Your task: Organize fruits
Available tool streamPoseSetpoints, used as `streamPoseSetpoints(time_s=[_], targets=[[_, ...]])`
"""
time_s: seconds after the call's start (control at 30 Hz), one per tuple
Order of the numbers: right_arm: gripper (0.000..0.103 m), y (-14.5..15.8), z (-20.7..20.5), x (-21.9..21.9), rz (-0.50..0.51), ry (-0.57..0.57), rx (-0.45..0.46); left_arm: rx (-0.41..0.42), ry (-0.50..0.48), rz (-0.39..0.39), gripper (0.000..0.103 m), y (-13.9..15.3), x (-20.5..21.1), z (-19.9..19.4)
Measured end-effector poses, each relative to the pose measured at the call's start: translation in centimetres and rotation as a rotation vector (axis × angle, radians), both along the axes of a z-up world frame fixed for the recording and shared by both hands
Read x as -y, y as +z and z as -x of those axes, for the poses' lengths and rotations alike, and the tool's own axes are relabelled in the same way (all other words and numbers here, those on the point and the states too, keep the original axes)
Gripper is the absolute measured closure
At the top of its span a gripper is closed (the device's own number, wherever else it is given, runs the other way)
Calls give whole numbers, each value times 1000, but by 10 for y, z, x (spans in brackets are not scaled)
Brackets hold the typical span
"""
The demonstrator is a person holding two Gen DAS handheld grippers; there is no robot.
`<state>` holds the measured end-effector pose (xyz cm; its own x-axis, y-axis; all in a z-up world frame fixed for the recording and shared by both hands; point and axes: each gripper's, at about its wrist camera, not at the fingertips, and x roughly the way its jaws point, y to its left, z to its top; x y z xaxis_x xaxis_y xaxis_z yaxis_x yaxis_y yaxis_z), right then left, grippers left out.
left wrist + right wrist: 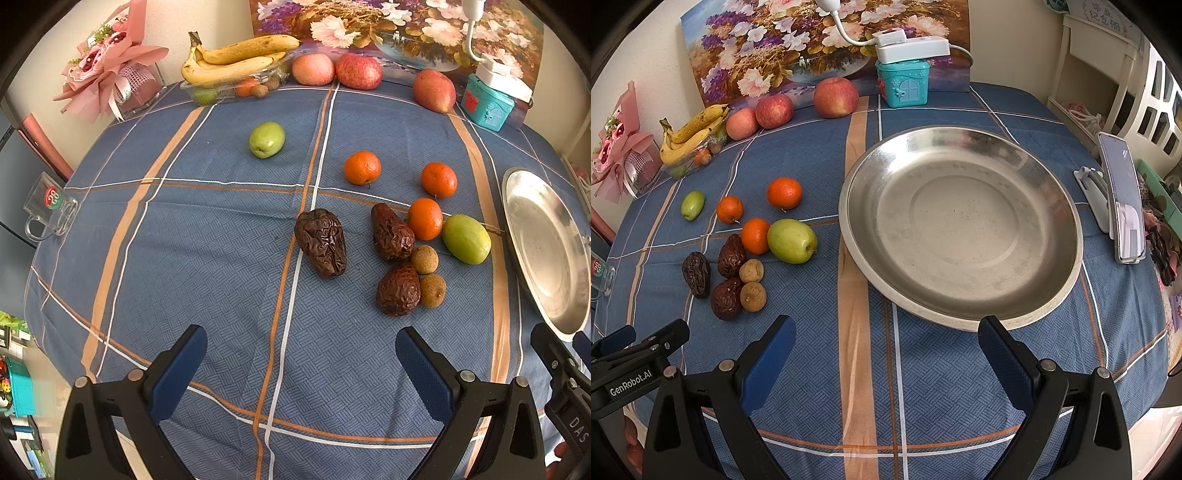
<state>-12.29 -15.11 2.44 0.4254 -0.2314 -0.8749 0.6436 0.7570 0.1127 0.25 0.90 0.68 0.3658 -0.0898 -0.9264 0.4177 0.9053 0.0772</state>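
Blue checked tablecloth covers the table, with a floral painting propped at the back. Left of the steel dish lie three oranges, two green fruits, three wrinkled dates and two small brown fruits. Beside the dish, the left gripper reads "GenRobot.AI"; its jaws stand apart, empty. The right gripper likewise gapes over bare cloth below the dish.
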Motion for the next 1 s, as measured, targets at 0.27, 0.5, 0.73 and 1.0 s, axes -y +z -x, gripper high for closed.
streamPoseSetpoints(time_s=[0.27, 0.5, 0.73, 1.0], targets=[[4, 0, 0, 0, 0, 0, 0, -1, 0, 1, 0, 0, 0, 0], [4, -1, 0, 0, -1, 1, -1, -1, -2, 1, 0, 0, 0, 0], [4, -3, -4, -3, -1, 16, -3, 7, 25, 21, 0, 3, -3, -7], [4, 0, -27, -3, -60, 50, 90, 48, 111, 108, 0, 10, -19, -29]])
